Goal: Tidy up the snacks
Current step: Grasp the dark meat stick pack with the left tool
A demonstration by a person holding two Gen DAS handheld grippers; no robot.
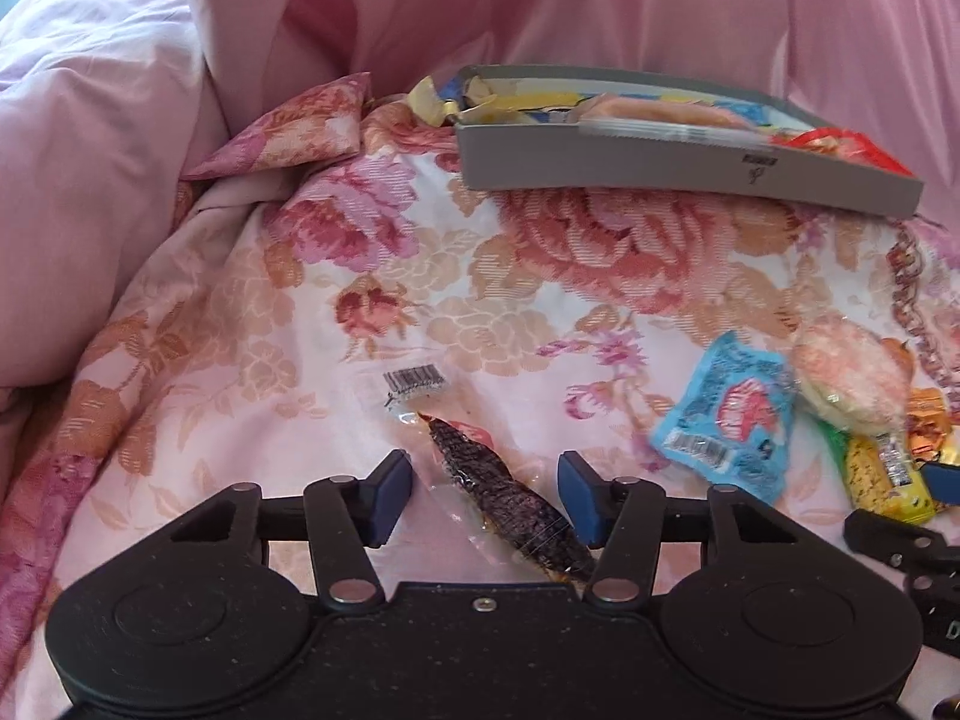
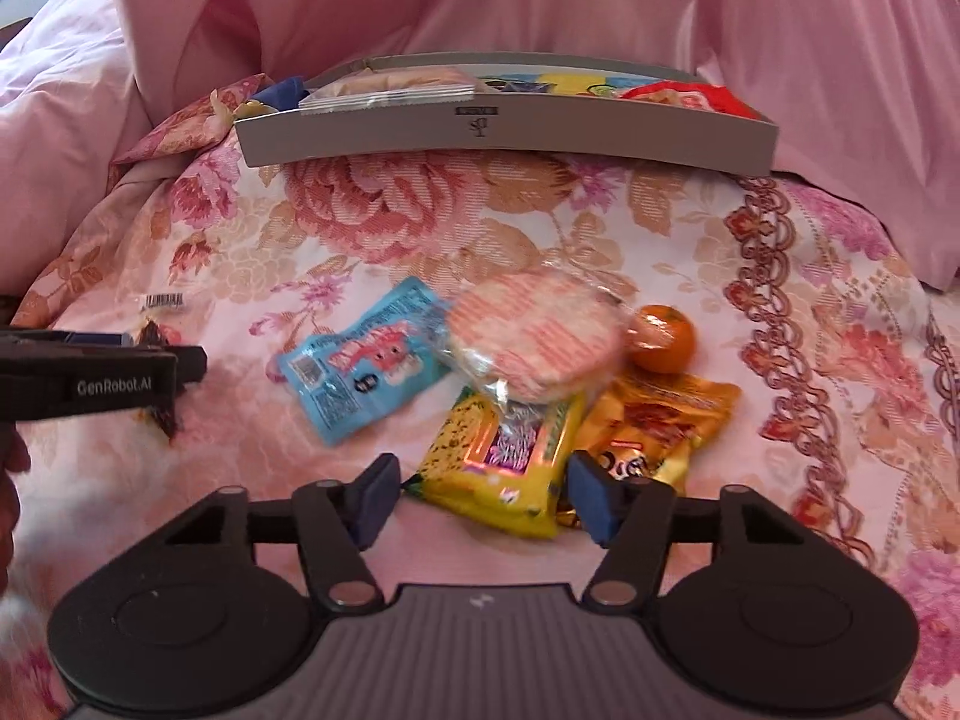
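My left gripper point(image 1: 485, 480) stands open low over the floral bedspread. A clear packet holding a dark dried strip point(image 1: 510, 504) lies between its blue pads; the right pad is against it, the left pad is apart. My right gripper point(image 2: 483, 483) is open around a yellow snack packet point(image 2: 498, 474), a pad close to each edge. The packet lies flat, partly under a round wrapped rice cracker point(image 2: 534, 336). Beside them lie a blue packet point(image 2: 360, 360), an orange packet point(image 2: 660, 426) and a small orange fruit point(image 2: 663, 339). A grey tray point(image 2: 480, 138) with several snacks sits farther back.
Pink duvet folds point(image 1: 90, 210) rise on the left and behind the tray. The left gripper's body point(image 2: 90, 384) shows at the left edge of the right wrist view, with part of a hand below it. Bare bedspread point(image 1: 540, 300) lies between the grippers and the tray.
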